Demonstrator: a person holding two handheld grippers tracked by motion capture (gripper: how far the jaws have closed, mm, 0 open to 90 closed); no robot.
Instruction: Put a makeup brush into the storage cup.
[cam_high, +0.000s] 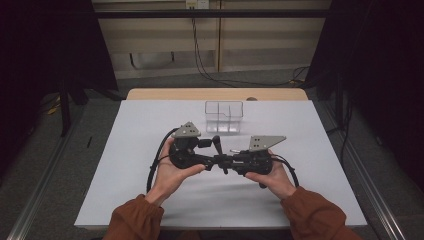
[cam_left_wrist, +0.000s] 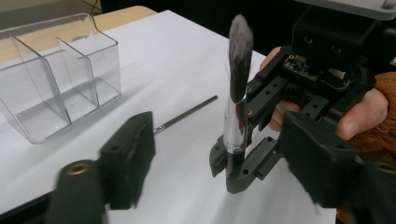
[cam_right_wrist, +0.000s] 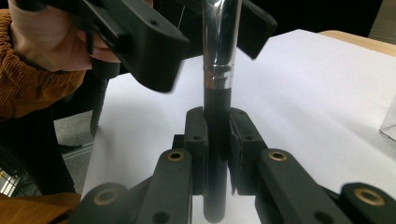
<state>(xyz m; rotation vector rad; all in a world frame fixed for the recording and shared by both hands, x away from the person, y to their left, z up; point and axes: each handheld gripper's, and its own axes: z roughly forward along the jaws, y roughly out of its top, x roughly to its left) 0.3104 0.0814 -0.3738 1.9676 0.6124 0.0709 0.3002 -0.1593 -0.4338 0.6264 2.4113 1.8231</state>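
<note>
Scene: a person sits at a white table (cam_high: 150, 165), a pair of tongs in each hand, both brought together above its middle.
Brush: a makeup brush (cam_left_wrist: 236, 102) with a black handle, a shiny silver collar and a dark bristle head; it stands upright, bristles at the top.
Right tongs (cam_right_wrist: 217, 149): jaws narrow and clamped on the black lower handle of the brush, one pad on each side, just below the silver collar; the handle's end sticks out beneath the pads.
Left tongs (cam_left_wrist: 219, 154): jaws wide, nothing pressed between them; the two black pads stand apart on either side of the brush, clear of it.
Brush and left tongs: in the right gripper view the left pads flank the silver collar higher up, without touching it.
Hands: the left hand (cam_high: 172, 170) and the right hand (cam_high: 272, 177) face each other, the tongs tip to tip over the table.
Box: a clear plastic box (cam_high: 224, 116) with dividers stands on the table beyond the tongs, well apart from the brush.
Thin stick: a slim dark stick with a silver end (cam_left_wrist: 187, 114) lies flat on the table between the box and the brush.
</note>
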